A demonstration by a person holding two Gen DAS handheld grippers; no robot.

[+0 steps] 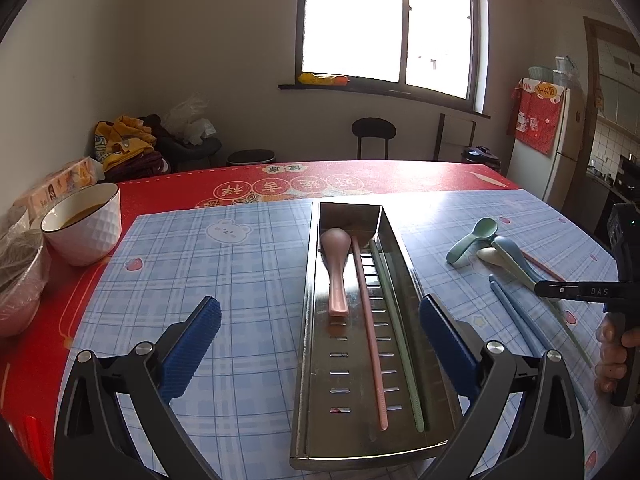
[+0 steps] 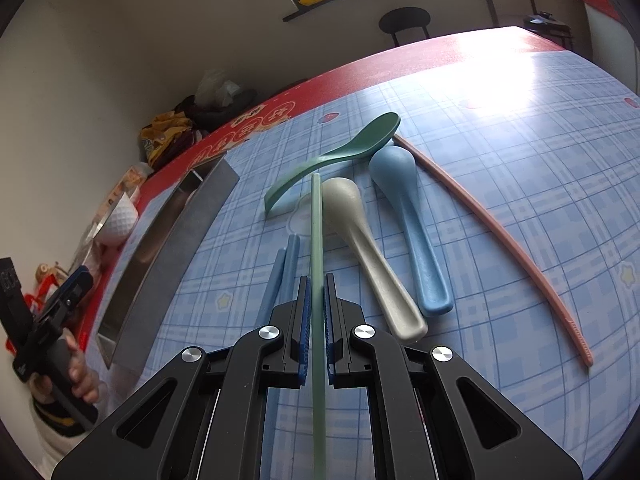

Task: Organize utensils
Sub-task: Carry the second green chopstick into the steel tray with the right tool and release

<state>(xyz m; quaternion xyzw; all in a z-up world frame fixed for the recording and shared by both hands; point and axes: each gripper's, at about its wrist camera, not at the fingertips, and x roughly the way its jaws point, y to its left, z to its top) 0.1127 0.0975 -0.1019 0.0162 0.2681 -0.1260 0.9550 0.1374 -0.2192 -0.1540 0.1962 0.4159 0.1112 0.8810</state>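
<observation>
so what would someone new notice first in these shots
The long steel tray in the middle of the blue plaid mat, already holding a pink spoon and two chopsticks. To its right, loose pastel spoons lie scattered. The right tool is shut on a green chopstick; the left tool stands open over the tray.

Daylight enters through the window [image 1: 386,24], which is overexposed to plain white. The walls beside it are dim by contrast. In the right wrist view, a patch of glare washes out the far part of the desk [image 2: 500,72]. The metal tray [image 1: 320,360] carries soft reflections. Shadows under the spoons are faint. Both views are sharp at centre, with strong fisheye bending and dark vignetted corners.
</observation>
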